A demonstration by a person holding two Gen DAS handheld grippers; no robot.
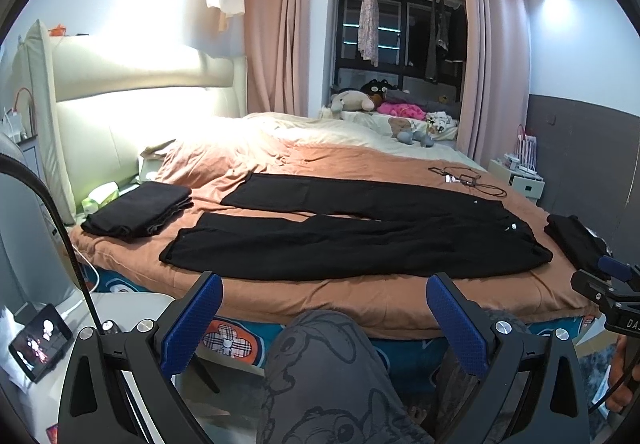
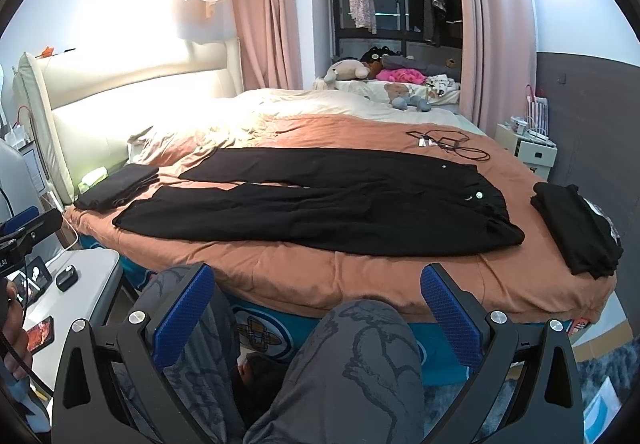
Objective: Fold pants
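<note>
I hold my left gripper low in the frame with its blue-padded fingers spread wide and nothing between them; below it my knee in grey cartoon-print trousers fills the bottom centre. My right gripper is likewise spread wide and empty, short of the bed's near edge.

The black pants lie flat across the middle of the frame on the rust-coloured bedspread, legs stretching to the left, waistband to the right, with two small pale buttons or studs near the waist. In the right wrist view the pants sit centre frame, legs slightly apart.

A folded dark garment rests at centre left by the headboard, and another folded black pile lies at the right edge of the bedspread. A tangle of black cable lies beyond the waistband, upper right of centre.

At the right edge of the left wrist view, the other gripper's body carries white lettering beginning "DA", cut off by the frame. A small lit screen stands at lower left; its content is unreadable.
</note>
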